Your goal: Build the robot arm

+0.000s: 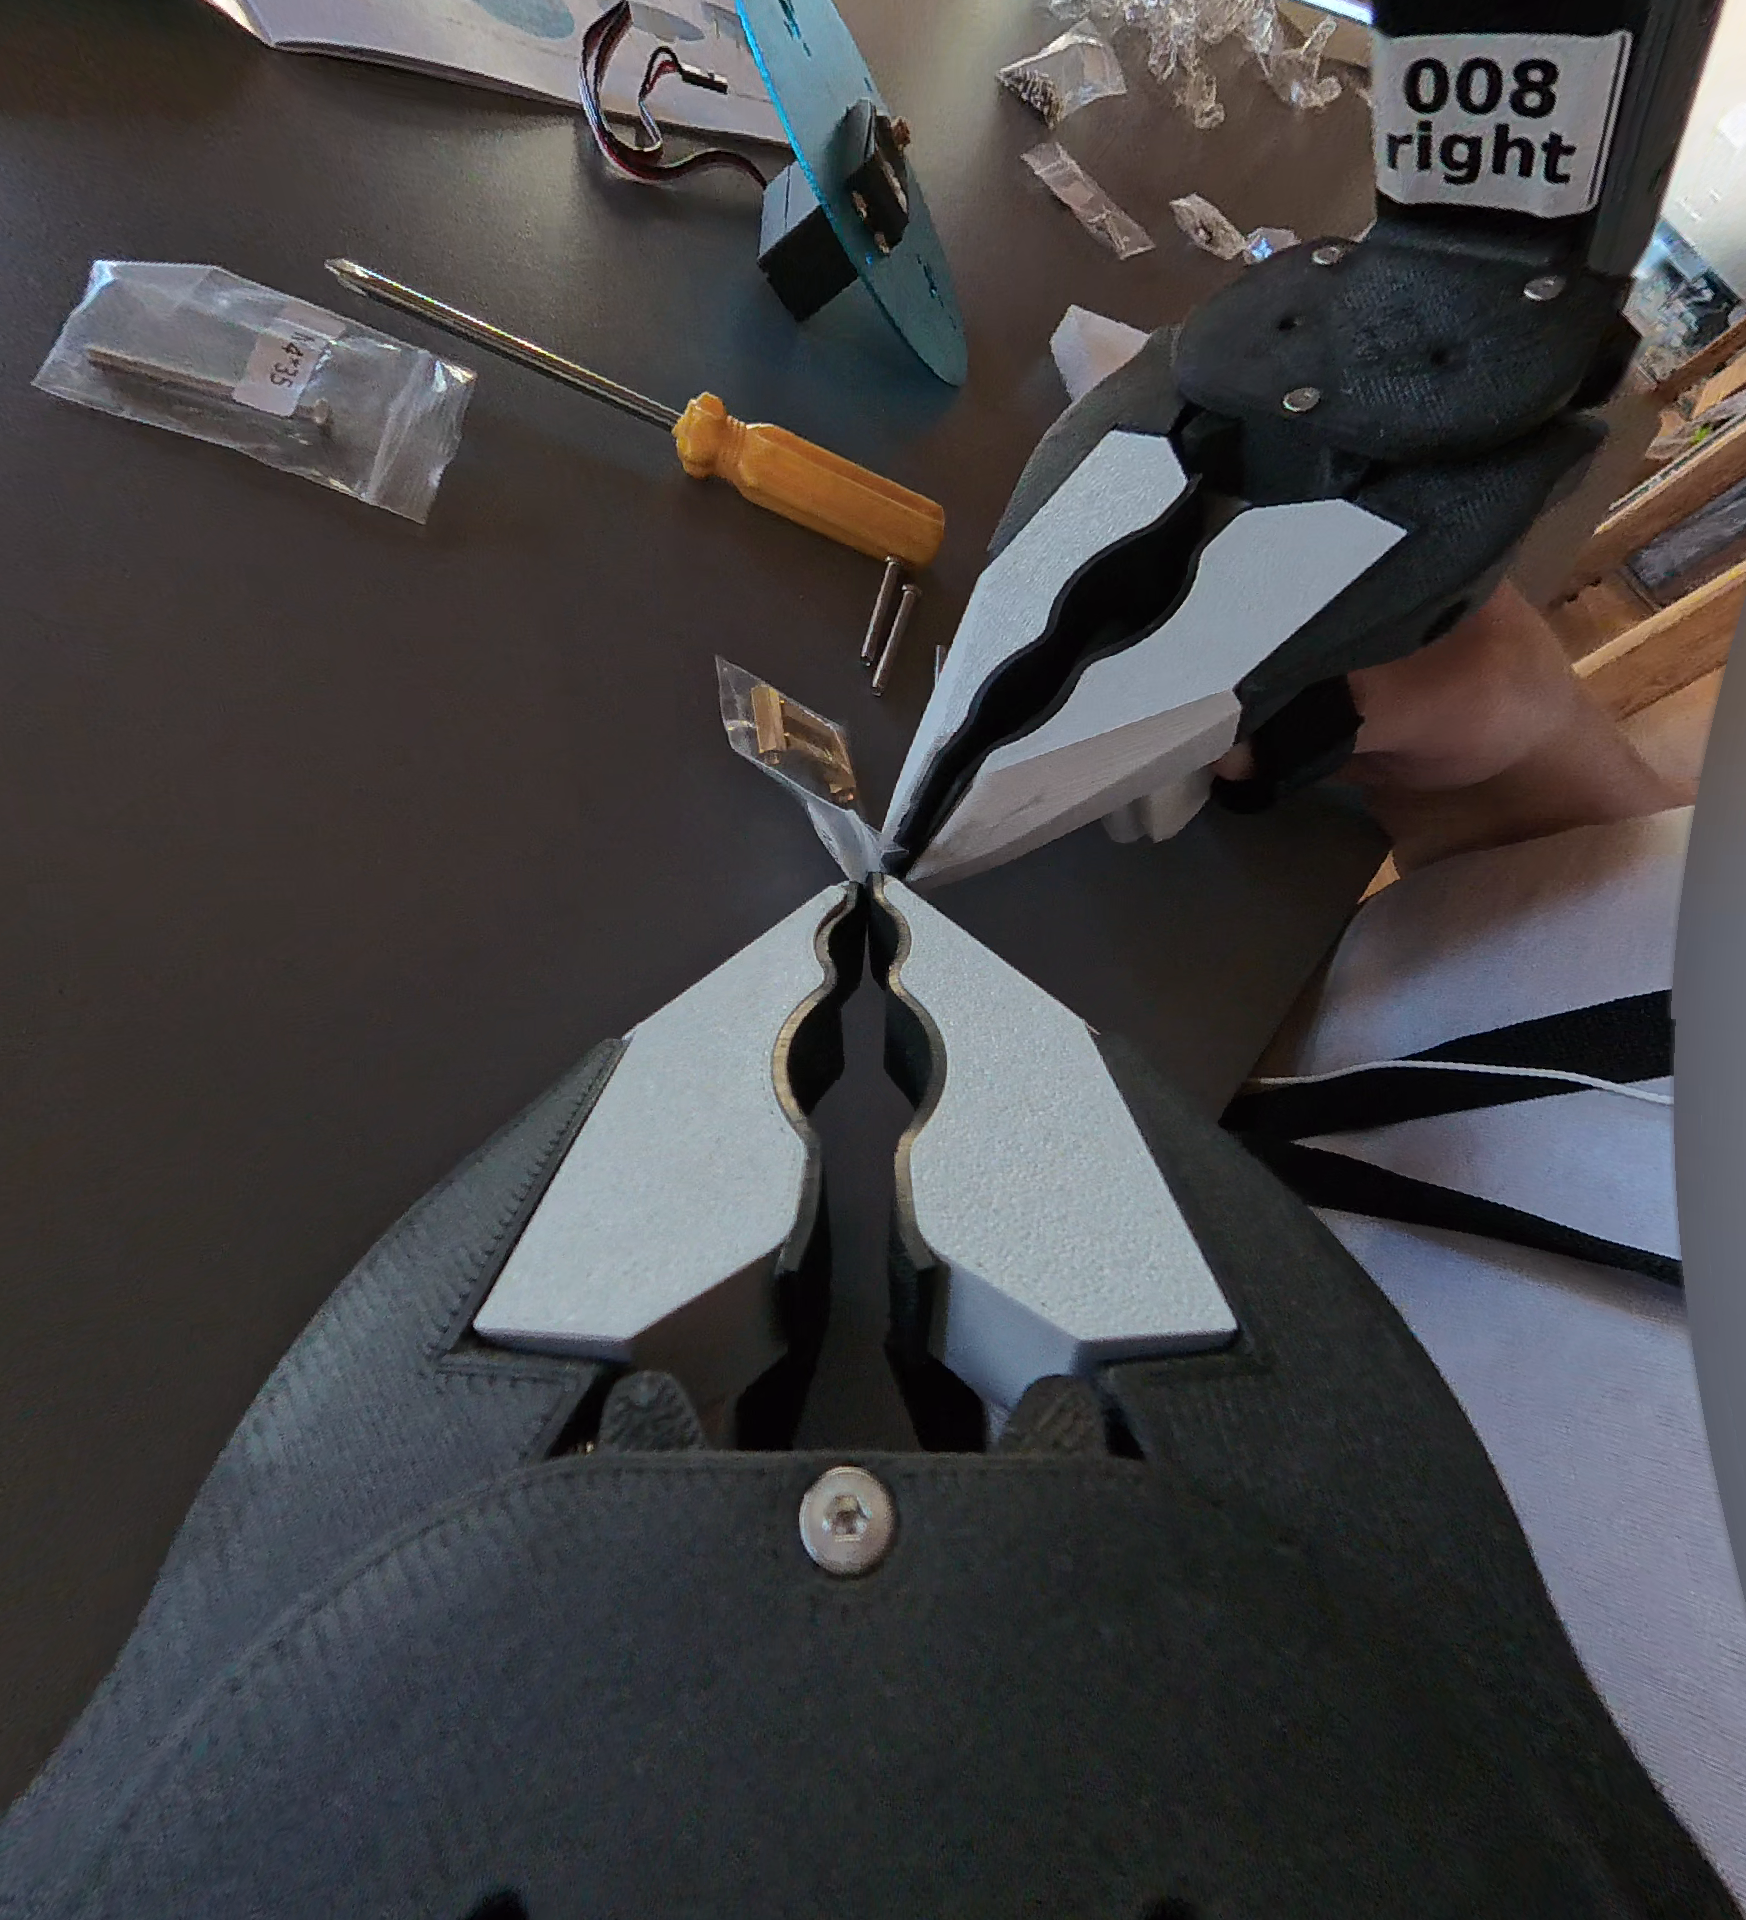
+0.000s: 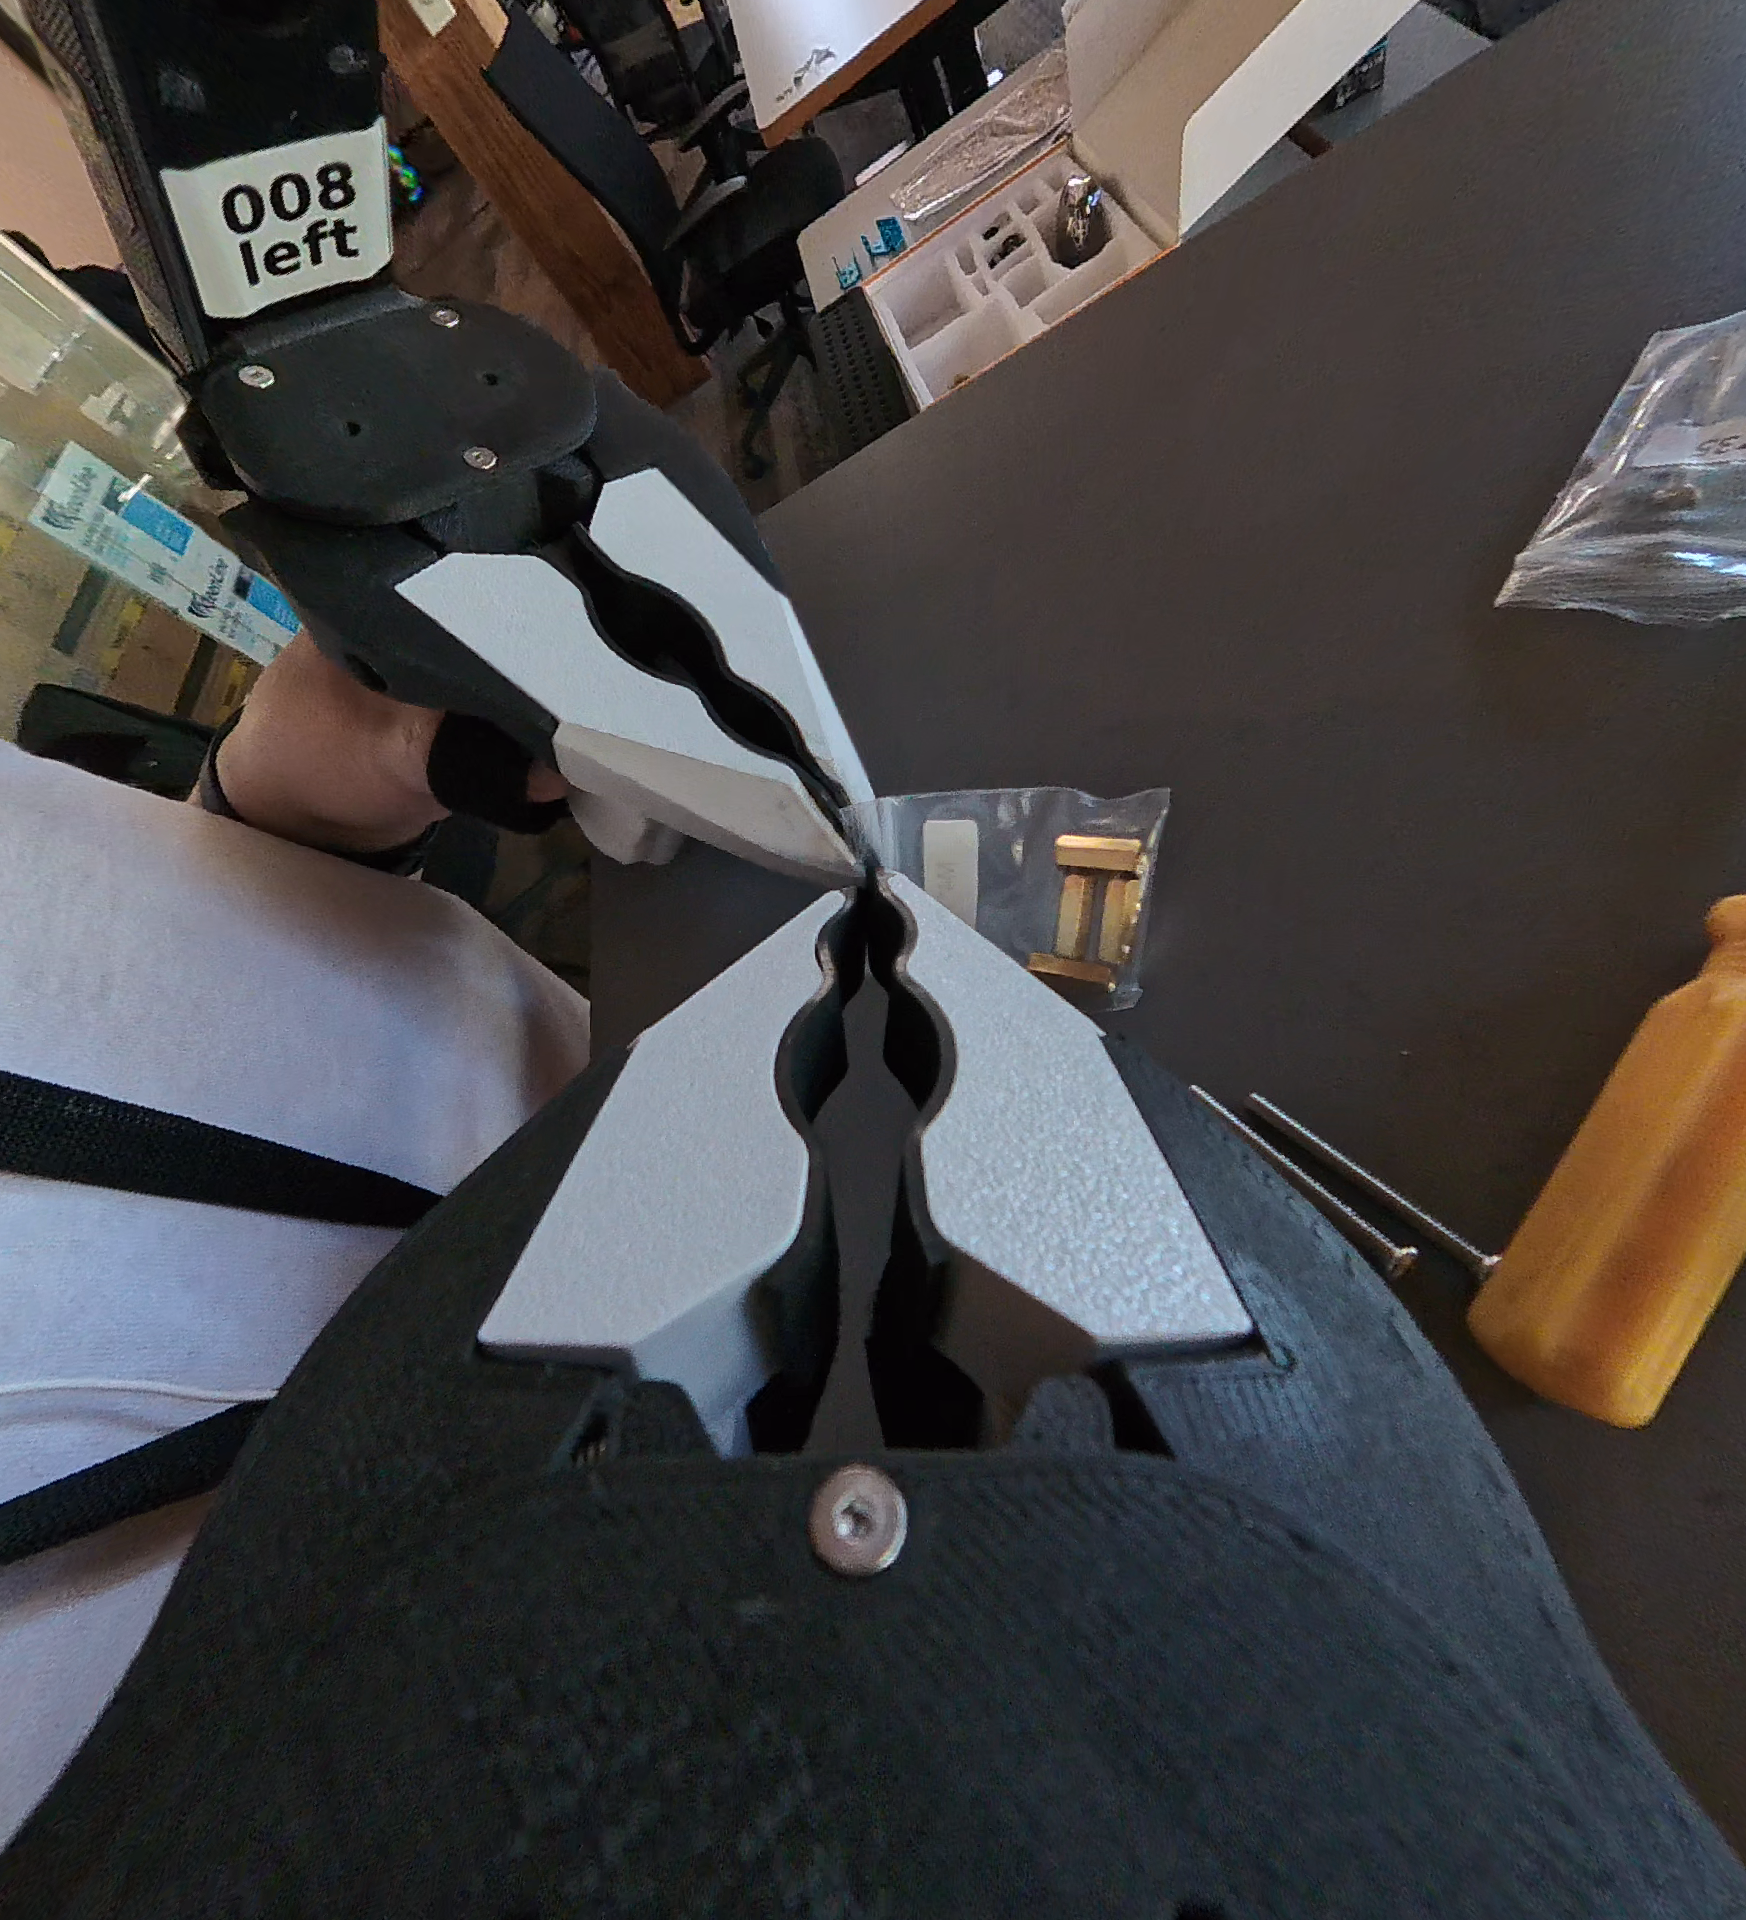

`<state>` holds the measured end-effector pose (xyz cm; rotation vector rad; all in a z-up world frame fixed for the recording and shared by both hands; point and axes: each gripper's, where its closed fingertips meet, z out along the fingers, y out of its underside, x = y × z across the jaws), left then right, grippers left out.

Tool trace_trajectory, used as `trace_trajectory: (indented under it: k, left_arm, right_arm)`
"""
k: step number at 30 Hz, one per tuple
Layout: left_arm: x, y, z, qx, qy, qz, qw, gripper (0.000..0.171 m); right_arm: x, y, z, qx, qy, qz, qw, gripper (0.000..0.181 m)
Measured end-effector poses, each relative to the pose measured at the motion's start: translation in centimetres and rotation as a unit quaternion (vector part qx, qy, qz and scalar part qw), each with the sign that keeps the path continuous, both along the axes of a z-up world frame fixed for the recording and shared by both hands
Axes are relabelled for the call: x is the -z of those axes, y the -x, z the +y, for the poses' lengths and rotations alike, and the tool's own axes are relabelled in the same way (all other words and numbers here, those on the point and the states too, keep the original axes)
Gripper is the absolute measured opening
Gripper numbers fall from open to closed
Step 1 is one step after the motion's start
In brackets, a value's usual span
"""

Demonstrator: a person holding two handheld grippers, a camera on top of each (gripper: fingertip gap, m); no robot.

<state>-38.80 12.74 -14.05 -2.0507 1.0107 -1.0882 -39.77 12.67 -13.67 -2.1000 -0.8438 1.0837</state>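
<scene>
A small clear plastic bag (image 1: 791, 738) with brass spacers inside is pinched at one corner by both grippers, just above the dark table (image 1: 225, 831). My left gripper (image 1: 869, 888) is shut on that corner. My right gripper (image 1: 895, 852) comes in from the upper right and is shut on the same corner, tips almost touching the left's. In the right wrist view the bag (image 2: 1035, 883) spreads to the right of my right gripper (image 2: 871, 888), and my left gripper (image 2: 853, 857) meets it from the upper left.
An orange-handled screwdriver (image 1: 807, 468) lies beyond the bag, with two long screws (image 1: 890, 623) beside it. A larger clear bag of screws (image 1: 256, 384) lies far left. A teal disc with a black servo (image 1: 848, 197) stands at the back. A white compartment box (image 2: 1004, 281) sits past the table edge. Left and right tips are no more than a few centimetres apart. The orange-handled screwdriver (image 1: 807, 468) is about 11 cm from both grippers' fingertips. My right wrist view (image 2: 1667, 1066) looks at it from another angle.
</scene>
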Motion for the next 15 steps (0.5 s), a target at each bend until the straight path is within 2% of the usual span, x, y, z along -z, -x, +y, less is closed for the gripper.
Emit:
trace_trajectory:
  k: [11,15]
  left_arm:
    - [0.04,0.02,0.06,-0.003,0.008,-0.002,1.0,0.0]
    - [0.1,0.01,0.07,-0.003,0.004,0.002,1.0,0.0]
  right_arm:
    - [0.58,-0.13,0.24,0.003,0.006,-0.019,1.0,0.006]
    - [0.81,-0.17,0.29,0.003,-0.005,-0.036,0.999,0.003]
